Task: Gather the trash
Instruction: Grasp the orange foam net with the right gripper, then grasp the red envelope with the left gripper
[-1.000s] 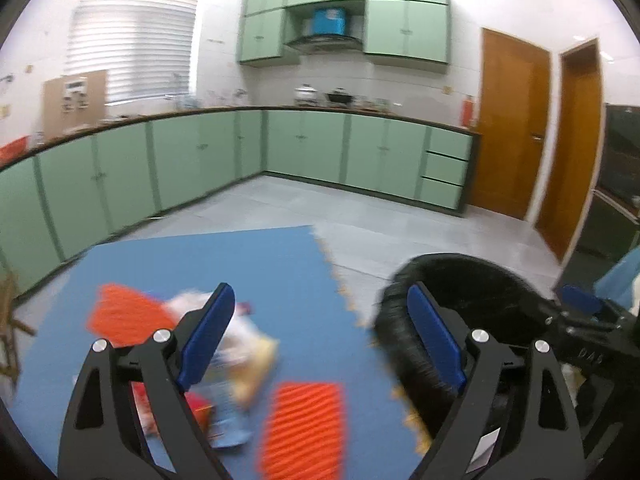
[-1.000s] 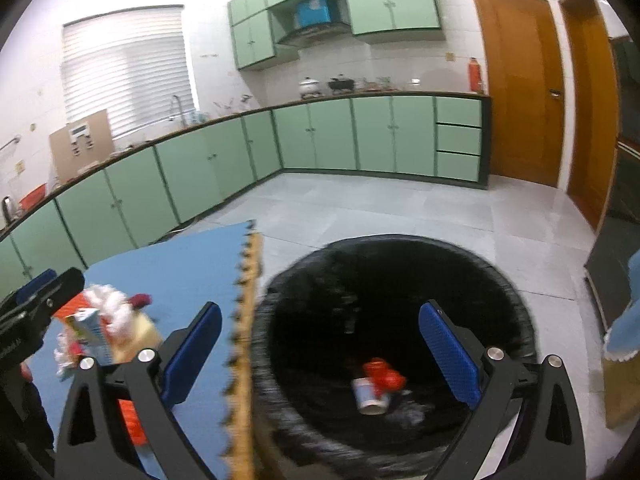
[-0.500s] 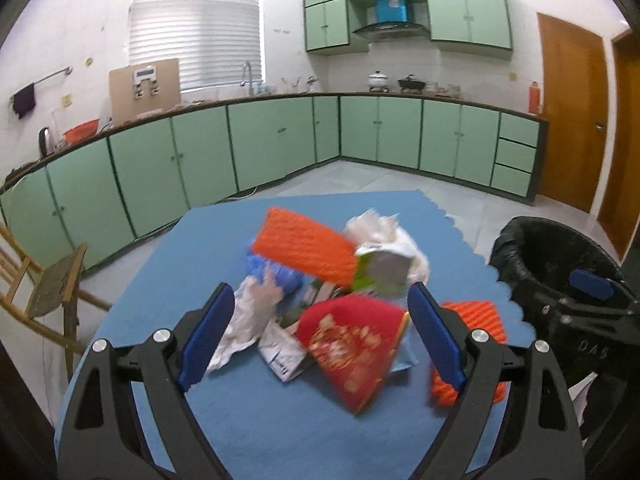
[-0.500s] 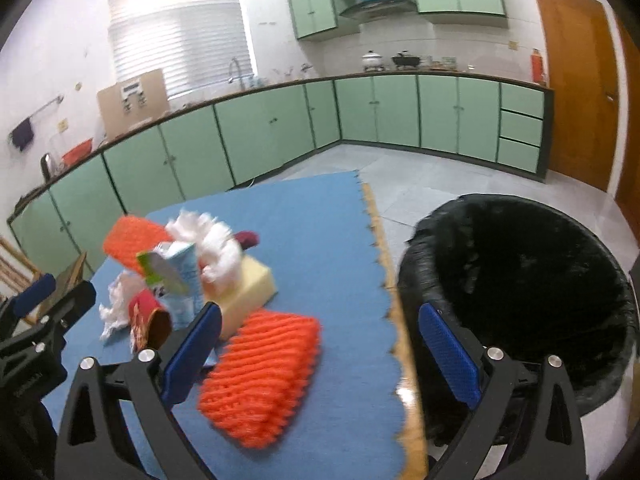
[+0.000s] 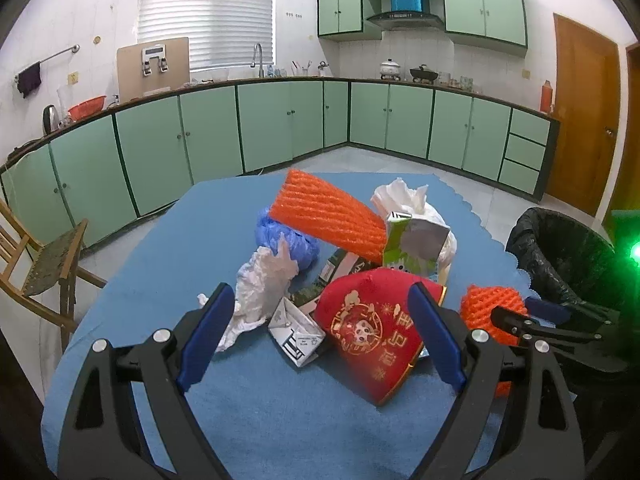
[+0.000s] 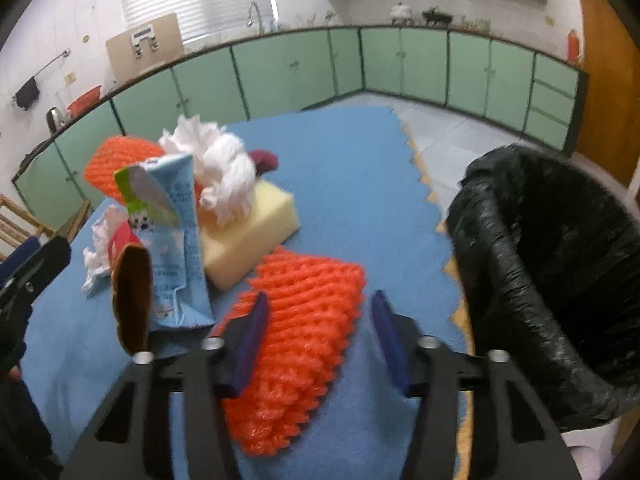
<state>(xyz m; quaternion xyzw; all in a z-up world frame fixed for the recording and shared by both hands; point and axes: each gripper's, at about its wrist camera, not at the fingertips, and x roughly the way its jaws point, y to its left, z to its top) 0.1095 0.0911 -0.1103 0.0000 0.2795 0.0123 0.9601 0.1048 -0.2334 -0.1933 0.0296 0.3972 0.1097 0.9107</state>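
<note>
- Both of your grippers have swung away from the bin and dropped toward the blue mat; a second ago the right one looked into the bin, and now its view is filled by the trash pile.
- Your right gripper point(image 6: 316, 320) is closing its jaws around the orange foam net point(image 6: 304, 328), which lies between the blue pads. The left pad is already against the net's side, while the right pad looks just clear of it, so the grip is not yet made.
- That net lies near the mat's right edge, the scalloped side next to the black-lined bin point(image 6: 560, 264).
- Let the jaws finish closing before you lift. The mesh looks soft and springy, so I judge it will compress a lot; squeeze through its middle, not its rim, or it may slip out.
- Keep the fingertips just above the mat point(image 6: 360, 168) so they do not catch its foam.
- Lift straight up first. The milk carton point(image 6: 176, 240) and yellow sponge point(image 6: 248, 232) stand just beside the net and could get dragged along.
- Your left gripper point(image 5: 320, 336) hovers with jaws wide apart and nothing held, low over the near side of the pile. The red paper cup point(image 5: 372, 336) and a small folded carton point(image 5: 296, 332) sit between its fingers.
- Hold the left one still while the right one carries across, so the two do not collide near the mat's right edge.
</note>
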